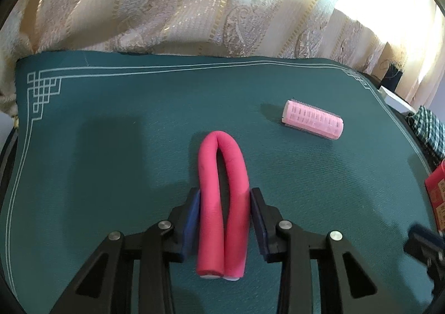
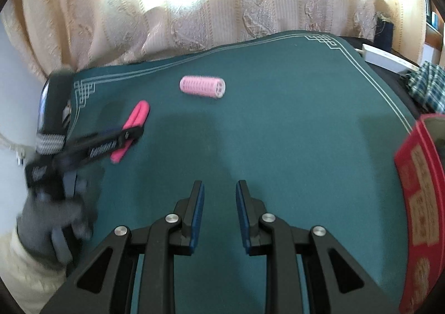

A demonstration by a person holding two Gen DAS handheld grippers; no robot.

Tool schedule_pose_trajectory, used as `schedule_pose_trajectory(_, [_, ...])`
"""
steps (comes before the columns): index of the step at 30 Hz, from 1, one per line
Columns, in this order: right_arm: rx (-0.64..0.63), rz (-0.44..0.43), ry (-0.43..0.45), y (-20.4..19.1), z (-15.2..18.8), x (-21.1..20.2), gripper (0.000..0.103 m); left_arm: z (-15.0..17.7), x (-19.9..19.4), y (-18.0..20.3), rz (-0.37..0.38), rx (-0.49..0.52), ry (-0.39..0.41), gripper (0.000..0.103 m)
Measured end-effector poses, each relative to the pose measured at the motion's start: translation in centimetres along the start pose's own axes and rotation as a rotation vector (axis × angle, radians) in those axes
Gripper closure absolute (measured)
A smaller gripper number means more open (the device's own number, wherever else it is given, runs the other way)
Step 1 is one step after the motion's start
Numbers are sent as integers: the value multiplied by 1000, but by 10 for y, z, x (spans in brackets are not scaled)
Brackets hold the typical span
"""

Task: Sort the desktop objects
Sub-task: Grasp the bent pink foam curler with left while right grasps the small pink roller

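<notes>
The hot-pink foam rod (image 1: 222,202) is bent double into a narrow hairpin, its rounded fold pointing away from me toward the patterned cream curtain (image 1: 172,8) and its two cut ends lying side by side nearest my hand. It lies on the dark green cloth mat with a pale line border (image 1: 111,133). My left gripper (image 1: 225,194) straddles both legs of that rod, and its blue-padded fingers (image 1: 192,219) press in against the outer sides, pinching the two legs together. To the right, well apart from the rod, a pale pink cylindrical hair roller (image 1: 313,119) rests on its side on the mat. My right gripper (image 2: 219,188) hovers over bare mat, its jaws drawn in to a narrow gap with nothing between them. A red printed box (image 2: 420,202) sits at the mat's right edge.
</notes>
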State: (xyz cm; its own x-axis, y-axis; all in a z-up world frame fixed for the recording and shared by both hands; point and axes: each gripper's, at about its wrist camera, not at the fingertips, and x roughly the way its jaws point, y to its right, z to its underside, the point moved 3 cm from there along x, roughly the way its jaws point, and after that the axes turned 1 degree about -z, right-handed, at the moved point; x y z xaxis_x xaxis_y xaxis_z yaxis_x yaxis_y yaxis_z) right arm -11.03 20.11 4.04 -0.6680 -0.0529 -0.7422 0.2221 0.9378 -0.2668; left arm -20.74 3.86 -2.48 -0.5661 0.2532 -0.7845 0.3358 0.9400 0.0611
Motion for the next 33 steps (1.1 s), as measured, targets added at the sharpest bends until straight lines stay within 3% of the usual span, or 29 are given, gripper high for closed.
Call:
schedule_pose_trajectory(3, [33,-9,0,1,-18,17,60,2,-3,-6,5,-22,9,66])
schedule_pose_trajectory(5, [39,-4,8,2,-30,28,38,2,-5,-7,10,-27,14,66])
schedule_pose_trajectory(6, [34,2,13,1,-37,34,36,2,-6,-8,13,-30,16,66])
schedule_pose_trajectory(15, [-68,80,40,-2,-92,83,35,0,-5,-16,49,-78,12,66])
schedule_pose_trajectory(20, [-125,35,32,-11,-119,102,35,-1,-6,-14,47,-66,13,66])
schedule_pose_trajectory(26, [-197,15,-16,-29,-123,126,35,-1,-6,-12,42,-57,13,66])
schedule_pose_trajectory(33, [-191,33,-36,-26,-115,129,54,1,-5,-11,38,-55,14,65])
